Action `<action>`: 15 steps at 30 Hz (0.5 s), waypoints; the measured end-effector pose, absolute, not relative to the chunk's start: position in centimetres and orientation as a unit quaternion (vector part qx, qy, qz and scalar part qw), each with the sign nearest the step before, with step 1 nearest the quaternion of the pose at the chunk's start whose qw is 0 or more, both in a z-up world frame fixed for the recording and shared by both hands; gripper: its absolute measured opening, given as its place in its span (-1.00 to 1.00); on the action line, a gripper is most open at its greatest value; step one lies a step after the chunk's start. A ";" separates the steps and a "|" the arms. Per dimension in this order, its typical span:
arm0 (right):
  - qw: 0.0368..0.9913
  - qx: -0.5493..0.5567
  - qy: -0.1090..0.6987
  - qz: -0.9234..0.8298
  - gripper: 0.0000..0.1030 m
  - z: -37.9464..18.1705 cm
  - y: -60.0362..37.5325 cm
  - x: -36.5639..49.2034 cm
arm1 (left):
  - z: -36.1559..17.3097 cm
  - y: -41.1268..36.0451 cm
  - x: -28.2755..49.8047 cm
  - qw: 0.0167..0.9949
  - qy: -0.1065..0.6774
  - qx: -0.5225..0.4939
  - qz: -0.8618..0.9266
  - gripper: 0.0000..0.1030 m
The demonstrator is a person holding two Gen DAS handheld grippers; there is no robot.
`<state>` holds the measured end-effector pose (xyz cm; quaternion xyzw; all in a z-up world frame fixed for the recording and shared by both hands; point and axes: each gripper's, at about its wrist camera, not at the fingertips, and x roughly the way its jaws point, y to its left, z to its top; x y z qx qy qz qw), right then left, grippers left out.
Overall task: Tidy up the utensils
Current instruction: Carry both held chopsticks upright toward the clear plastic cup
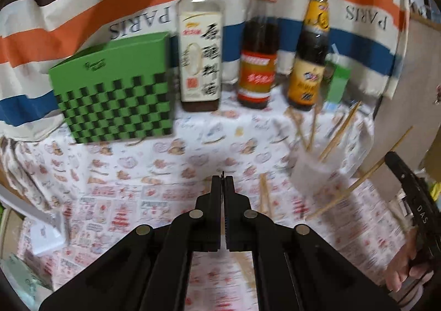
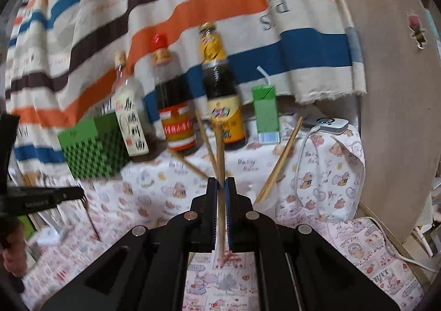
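My right gripper (image 2: 221, 184) is shut on a wooden chopstick (image 2: 220, 151) that runs up between its jaws. It shows at the right edge of the left wrist view (image 1: 413, 195), with the chopstick (image 1: 358, 181) slanting out from it. A clear plastic cup (image 1: 310, 170) holds several chopsticks (image 1: 336, 137) that lean outward. Its rim (image 2: 264, 200) shows just right of my right gripper. A loose chopstick pair (image 1: 265, 195) lies on the cloth. My left gripper (image 1: 223, 177) is shut and empty, left of the cup.
A green checkered box (image 1: 115, 101), three sauce bottles (image 1: 257, 43) and a small green carton (image 1: 337, 82) stand along the back before a striped cloth. A white device with a cable (image 2: 328, 125) lies at the right. A brown board (image 2: 399, 90) closes the right side.
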<state>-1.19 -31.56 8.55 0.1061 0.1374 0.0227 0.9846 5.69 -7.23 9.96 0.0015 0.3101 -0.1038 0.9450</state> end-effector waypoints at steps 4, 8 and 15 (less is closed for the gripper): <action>0.985 0.117 0.123 0.034 -0.88 11.3 -33.0 -1.4 | 10.9 -10.3 5.6 0.946 0.292 0.007 -0.139 -0.99; 0.988 0.117 0.089 0.038 -0.88 14.5 -34.0 -1.6 | 12.2 -13.0 5.0 0.948 0.249 -0.004 -0.197 -0.98; 0.989 0.137 0.034 0.034 -0.88 17.4 -35.4 0.2 | 14.2 -16.0 6.8 0.936 0.189 -0.085 -0.285 -0.99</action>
